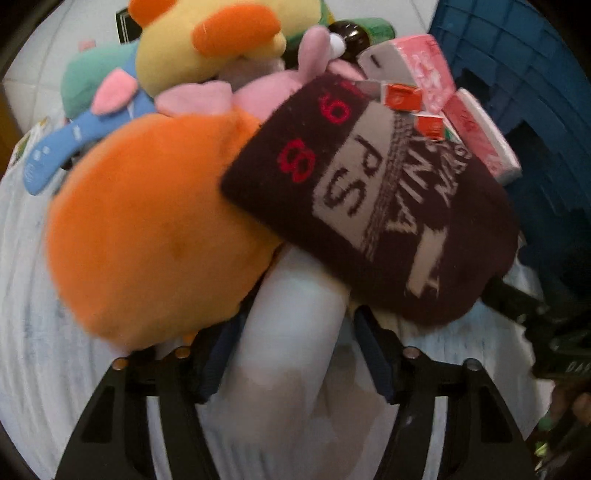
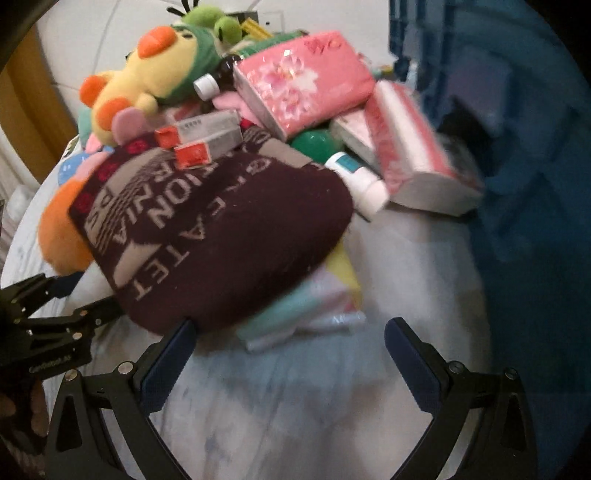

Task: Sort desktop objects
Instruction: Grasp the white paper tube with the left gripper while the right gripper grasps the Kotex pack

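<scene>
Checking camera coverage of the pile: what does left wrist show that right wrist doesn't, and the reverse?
Left wrist only: a white object between the left gripper fingers, and a blue plush piece.

Right wrist only: green frog plush, green ball, white tube, pastel packs, open right gripper.

Both: maroon knit cloth, yellow duck plush, orange plush, pink tissue packs, blue crate.

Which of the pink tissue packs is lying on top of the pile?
The pink tissue pack with the flower print, resting flat, highest in the heap. The other pink pack lies tilted lower down, beside the blue crate.
</scene>
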Demonstrator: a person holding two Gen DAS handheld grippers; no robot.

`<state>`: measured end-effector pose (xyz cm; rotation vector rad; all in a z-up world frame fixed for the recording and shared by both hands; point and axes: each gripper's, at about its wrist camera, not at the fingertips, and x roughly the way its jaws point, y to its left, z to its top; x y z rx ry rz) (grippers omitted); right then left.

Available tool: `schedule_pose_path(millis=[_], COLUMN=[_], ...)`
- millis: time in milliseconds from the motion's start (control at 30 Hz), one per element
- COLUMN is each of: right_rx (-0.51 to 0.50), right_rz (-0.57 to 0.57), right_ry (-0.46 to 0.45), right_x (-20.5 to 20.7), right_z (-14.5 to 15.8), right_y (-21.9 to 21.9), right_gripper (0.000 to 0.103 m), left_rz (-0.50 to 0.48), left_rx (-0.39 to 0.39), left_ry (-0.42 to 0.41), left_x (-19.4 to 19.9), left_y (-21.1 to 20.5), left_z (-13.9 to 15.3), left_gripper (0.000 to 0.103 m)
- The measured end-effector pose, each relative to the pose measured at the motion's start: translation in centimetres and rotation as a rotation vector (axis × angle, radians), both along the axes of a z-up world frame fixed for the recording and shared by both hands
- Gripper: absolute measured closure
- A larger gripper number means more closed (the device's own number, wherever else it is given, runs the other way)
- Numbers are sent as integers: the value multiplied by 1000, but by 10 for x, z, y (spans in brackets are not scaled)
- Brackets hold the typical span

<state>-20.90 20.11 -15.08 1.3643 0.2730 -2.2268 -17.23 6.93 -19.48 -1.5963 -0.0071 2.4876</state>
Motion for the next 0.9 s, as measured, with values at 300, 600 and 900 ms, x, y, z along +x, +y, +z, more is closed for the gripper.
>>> schedule_pose_path(millis=[300,600,900], right_rx=[7,9,6], right_rz=[44,100,93], right_ry=[-40,-119,-111], right_x=[9,54,43], right_z=[-6,-1,-2], right_y=[7,39,35], right_gripper=[34,30,35], left_rz=[36,29,23], left_rx=[-20,-41,-38], left_ry=[-34,-66,-16], left_x=[28,63,71], left_y=[3,6,11], left_z=[-3,-6,9], left_gripper=[58,58,59])
